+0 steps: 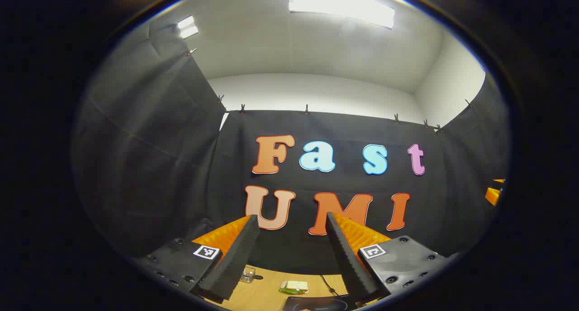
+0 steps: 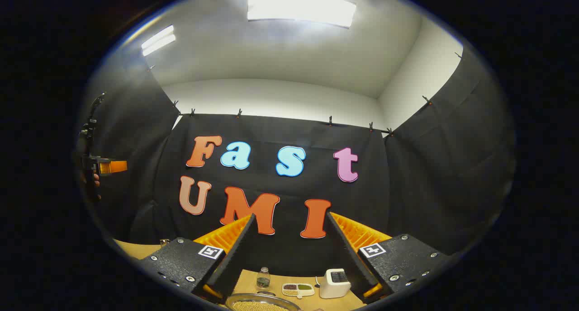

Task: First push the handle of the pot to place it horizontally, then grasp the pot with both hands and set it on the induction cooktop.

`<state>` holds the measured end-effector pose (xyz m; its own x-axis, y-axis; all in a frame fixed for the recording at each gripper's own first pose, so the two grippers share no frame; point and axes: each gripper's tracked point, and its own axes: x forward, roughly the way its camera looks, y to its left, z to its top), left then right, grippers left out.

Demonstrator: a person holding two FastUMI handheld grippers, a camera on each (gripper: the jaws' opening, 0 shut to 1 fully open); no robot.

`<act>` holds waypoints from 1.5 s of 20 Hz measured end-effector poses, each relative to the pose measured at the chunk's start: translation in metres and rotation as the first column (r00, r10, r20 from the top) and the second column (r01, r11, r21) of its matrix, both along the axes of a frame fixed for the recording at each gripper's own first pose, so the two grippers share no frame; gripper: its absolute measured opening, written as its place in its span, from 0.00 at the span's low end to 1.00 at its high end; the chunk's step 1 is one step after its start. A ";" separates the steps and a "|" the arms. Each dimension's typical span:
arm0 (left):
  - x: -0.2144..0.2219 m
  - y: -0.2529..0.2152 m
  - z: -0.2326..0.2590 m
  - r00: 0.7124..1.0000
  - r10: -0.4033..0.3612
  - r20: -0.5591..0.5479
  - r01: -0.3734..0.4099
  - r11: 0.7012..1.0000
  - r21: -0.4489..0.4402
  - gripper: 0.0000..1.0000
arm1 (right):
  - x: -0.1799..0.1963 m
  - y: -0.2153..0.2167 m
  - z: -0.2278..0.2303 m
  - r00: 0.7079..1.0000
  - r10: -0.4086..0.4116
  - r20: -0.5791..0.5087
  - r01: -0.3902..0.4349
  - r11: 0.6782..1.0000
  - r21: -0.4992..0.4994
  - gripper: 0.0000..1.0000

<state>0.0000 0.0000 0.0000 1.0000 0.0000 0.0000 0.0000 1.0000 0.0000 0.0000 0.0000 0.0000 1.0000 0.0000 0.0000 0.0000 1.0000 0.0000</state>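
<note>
Both claws are hanging high and open, gripping nothing. In the right gripper view the pot's (image 2: 262, 303) rim is lying low between the right claw's (image 2: 289, 223) fingers, below and ahead, near the counter's (image 2: 246, 279) front edge. The handle's axis is hidden. The cooktop (image 1: 316, 304) is sitting under the left claw (image 1: 291, 220).

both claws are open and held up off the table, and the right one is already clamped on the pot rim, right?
Not quite. In the right gripper view the right claw stands open with nothing between its fingers; the pot sits below it on the table, untouched. The rest holds: the left claw is open and raised too, as the left gripper view shows.
</note>
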 end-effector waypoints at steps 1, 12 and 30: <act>0.000 -0.001 0.001 1.000 -0.001 0.002 0.001 1.000 -0.001 0.98 | 0.000 -0.001 0.000 1.000 -0.004 0.002 0.004 1.000 -0.002 0.94; -0.004 -0.001 0.004 1.000 0.005 0.025 -0.006 1.000 0.021 0.98 | 0.001 0.003 0.002 1.000 0.011 0.009 -0.011 1.000 0.000 0.96; -0.012 0.000 0.003 0.997 0.031 0.064 -0.032 0.999 0.009 0.97 | -0.002 0.032 -0.046 0.993 0.089 -0.080 -0.085 0.995 0.056 0.94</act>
